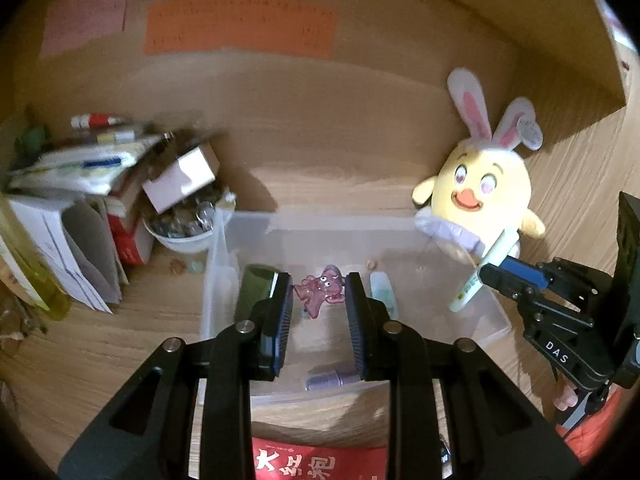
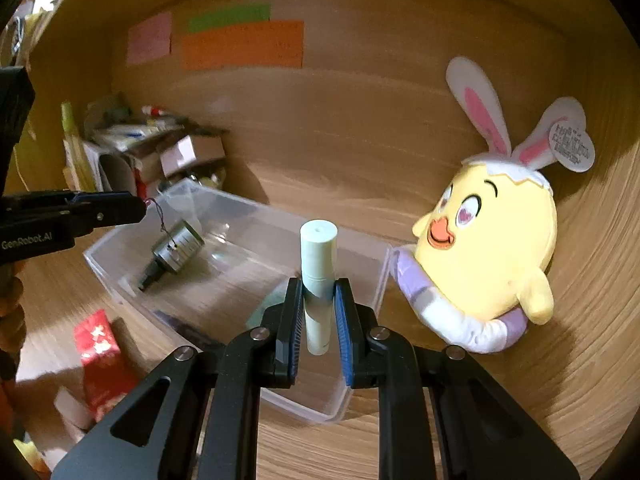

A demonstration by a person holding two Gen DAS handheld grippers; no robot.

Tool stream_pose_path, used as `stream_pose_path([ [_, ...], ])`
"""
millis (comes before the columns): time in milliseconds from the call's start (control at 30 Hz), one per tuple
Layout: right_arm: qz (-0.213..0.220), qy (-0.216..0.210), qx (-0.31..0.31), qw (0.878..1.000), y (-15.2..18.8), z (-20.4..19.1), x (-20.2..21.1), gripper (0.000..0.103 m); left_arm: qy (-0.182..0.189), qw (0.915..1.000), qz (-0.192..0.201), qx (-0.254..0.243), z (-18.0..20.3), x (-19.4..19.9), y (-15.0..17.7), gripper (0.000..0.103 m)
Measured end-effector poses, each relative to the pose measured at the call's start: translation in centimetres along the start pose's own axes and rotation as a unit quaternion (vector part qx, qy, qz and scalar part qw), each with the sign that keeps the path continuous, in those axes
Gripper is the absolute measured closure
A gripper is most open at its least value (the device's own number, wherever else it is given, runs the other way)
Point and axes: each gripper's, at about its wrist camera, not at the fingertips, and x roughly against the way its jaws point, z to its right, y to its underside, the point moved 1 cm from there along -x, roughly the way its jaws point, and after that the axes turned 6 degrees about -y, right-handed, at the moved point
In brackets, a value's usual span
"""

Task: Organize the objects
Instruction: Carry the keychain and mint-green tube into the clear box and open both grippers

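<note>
Right gripper (image 2: 318,300) holds a pale green tube (image 2: 318,264) clamped between its pads, upright, above the near right part of a clear bin (image 2: 362,384); the tube's capped end points away from the camera; the left wrist view shows the same tube (image 1: 486,270) crossing the bin's right edge, just in front of a yellow plush chick (image 1: 482,192).

Left gripper (image 1: 318,300) hangs over the bin with its jaws apart and nothing between them; a pink figure (image 1: 322,290) lies on the bin floor beyond the gap; a purple cap-like item (image 1: 326,380) and a dark cylinder (image 1: 256,280) also lie inside; from the right wrist view a thin wire seems to run from the left gripper's tip to a metal motor-like part (image 2: 174,250), though contact cannot be confirmed.

Judgement: step in hand is depositing the tube into the bin; the next move calls for lowering it clear of the wall and of items already inside, then parting the jaws; a red packet (image 2: 102,364) and clutter (image 1: 100,184) remain outside.
</note>
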Motion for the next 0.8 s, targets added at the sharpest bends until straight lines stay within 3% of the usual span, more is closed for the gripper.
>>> stream_pose_path([
  [233,-0.025,0.011,0.009,1.0,0.5,-0.2,-1.8,0.089,-0.005,0.9996,-0.027,-0.005,0.0,-1.9,0.8,0.077],
  [567,-0.04,-0.002,0.021,0.999,0.7,-1.3,-3.1,0.088,-0.014,0.9994,-0.028,-0.015,0.2,-2.1,0.9,0.076],
  [733,-0.035,-0.02,0.02,0.999,0.5,-1.9,-2.8,0.067,-0.013,0.9995,-0.025,-0.014,0.1,-1.7,0.9,0.07],
  [800,-0.032,-0.021,0.025,0.999,0.5,-2.3,-2.6,0.066,-0.011,0.9996,-0.023,-0.014,0.1,-1.4,0.9,0.069],
])
